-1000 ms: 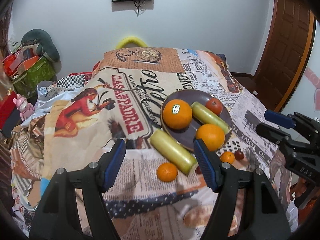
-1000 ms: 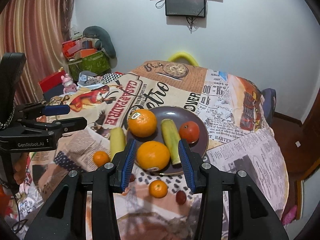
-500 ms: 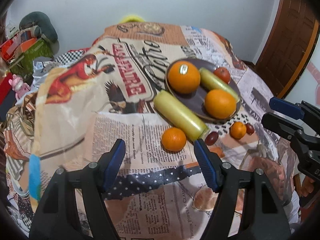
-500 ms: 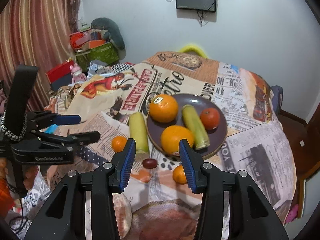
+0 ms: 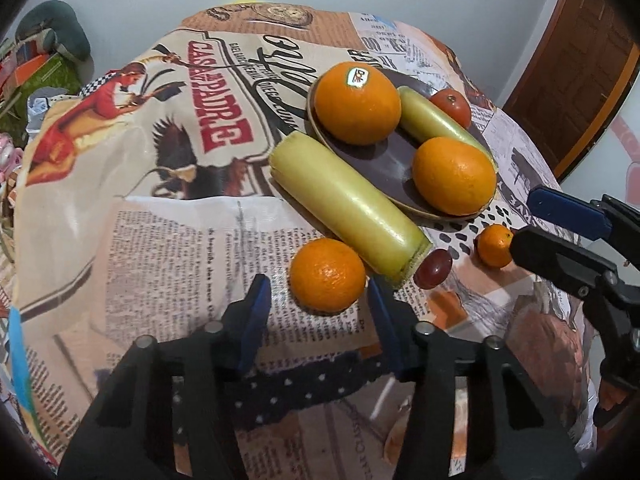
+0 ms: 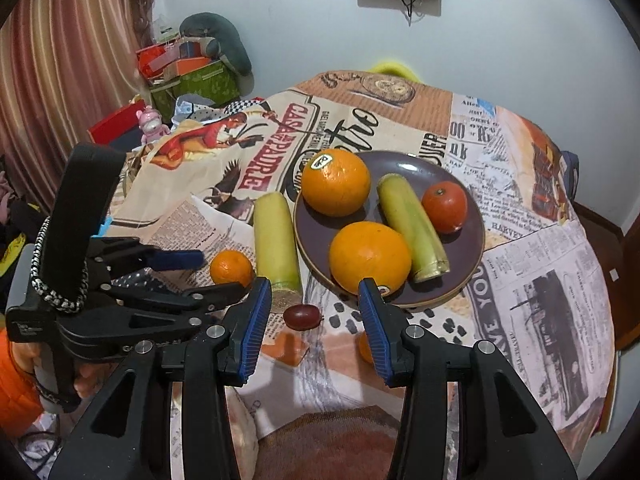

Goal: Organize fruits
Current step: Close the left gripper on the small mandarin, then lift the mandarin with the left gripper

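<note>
A: Two claws out. Left gripper point(image 5: 318, 300) jaws just narrowed, apart still, nothing pinched; it's dropped closer than a sec ago.
B: Target?
A: Small mandarin point(image 5: 327, 275) just ahead, on the tablecloth point(image 5: 160, 248) beside the plate point(image 5: 384, 164) rim. Pick looks imminent.
B: Right gripper point(image 6: 314, 318)?
A: Apart, empty, over the grape point(image 6: 302, 317).

Both grippers are built of black plastic arms studded with silver screws, the fingers point(image 6: 256, 324) faced with ribbed blue pads. A black-and-white braided cord point(image 6: 60, 300) is looped around the left gripper point(image 6: 216, 276), near its white lettering.
</note>
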